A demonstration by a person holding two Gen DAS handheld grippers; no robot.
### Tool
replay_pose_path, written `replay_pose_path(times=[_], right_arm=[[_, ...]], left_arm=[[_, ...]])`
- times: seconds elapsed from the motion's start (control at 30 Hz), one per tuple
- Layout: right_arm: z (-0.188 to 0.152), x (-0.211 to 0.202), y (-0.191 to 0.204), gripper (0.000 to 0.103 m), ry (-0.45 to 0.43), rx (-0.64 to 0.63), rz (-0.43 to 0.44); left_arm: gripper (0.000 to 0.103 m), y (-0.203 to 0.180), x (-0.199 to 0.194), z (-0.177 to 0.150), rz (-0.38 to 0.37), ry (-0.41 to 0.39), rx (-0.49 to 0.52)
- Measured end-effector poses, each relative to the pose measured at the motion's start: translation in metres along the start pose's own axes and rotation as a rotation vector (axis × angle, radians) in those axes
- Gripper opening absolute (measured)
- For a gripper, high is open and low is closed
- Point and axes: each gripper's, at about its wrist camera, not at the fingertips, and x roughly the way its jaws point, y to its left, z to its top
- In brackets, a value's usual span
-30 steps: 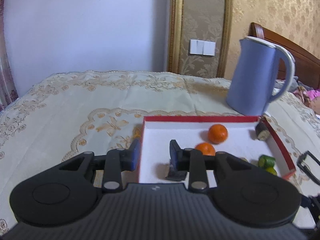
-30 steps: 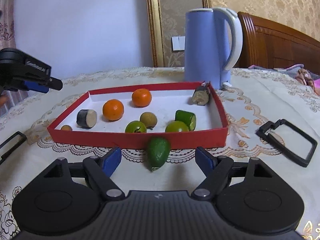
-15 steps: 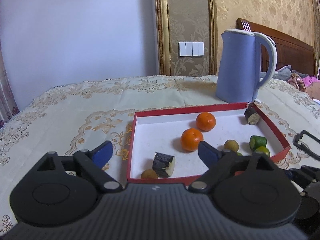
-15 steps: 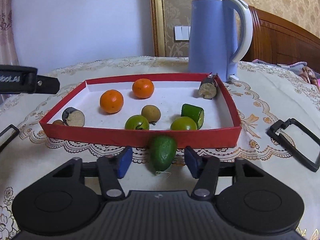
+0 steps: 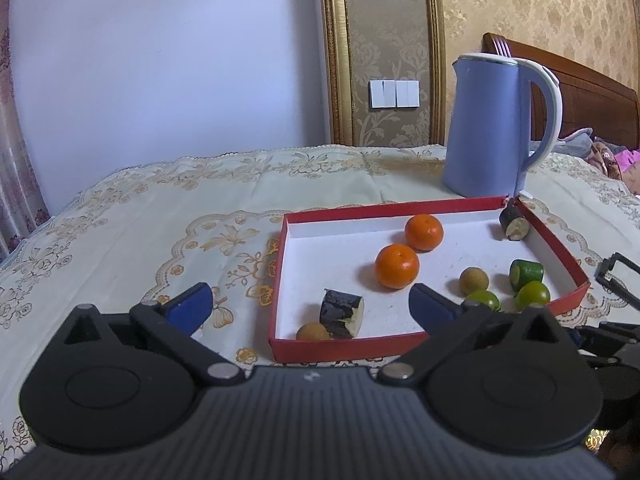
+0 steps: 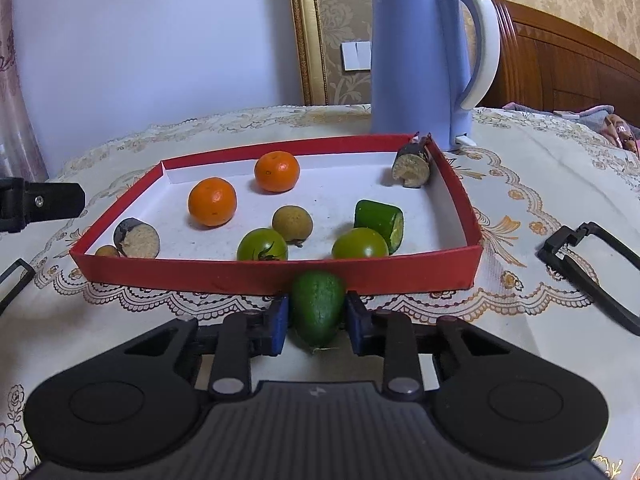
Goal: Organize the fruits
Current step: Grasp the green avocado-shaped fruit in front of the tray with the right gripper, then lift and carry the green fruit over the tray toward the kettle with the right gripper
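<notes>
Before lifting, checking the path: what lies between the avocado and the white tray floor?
The tray's red front wall, touching the avocado; right wrist view.

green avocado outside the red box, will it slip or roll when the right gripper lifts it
The smooth, tapered green avocado sits between the right gripper pads, so it may squirt toward its narrow end. It looks firm enough for a moderate squeeze. Once dropped in the red cardboard box, its rounded body would probably roll a little.
</notes>
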Motion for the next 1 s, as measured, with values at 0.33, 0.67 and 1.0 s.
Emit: replay_pose_path(times=[0.33,0.67,1.0], right_arm=[[0.007,-0.033,-0.002,0.029,-0.064,-0.011,0.028],[0.024,-0.05,-0.001,0.029,-0.133,-0.016,0.045],[0.039,-0.049,-0.004,0.029,-0.163,-0.033,0.036]], left_arm=[[0.103,0.0,0.002,-0.002,0.011,0.02,0.001],[0.103,-0.006,0.0,-0.004,0.006,0.025,0.013],[0.103,-0.01,0.002,-0.008,-0.011,0.043,0.011]])
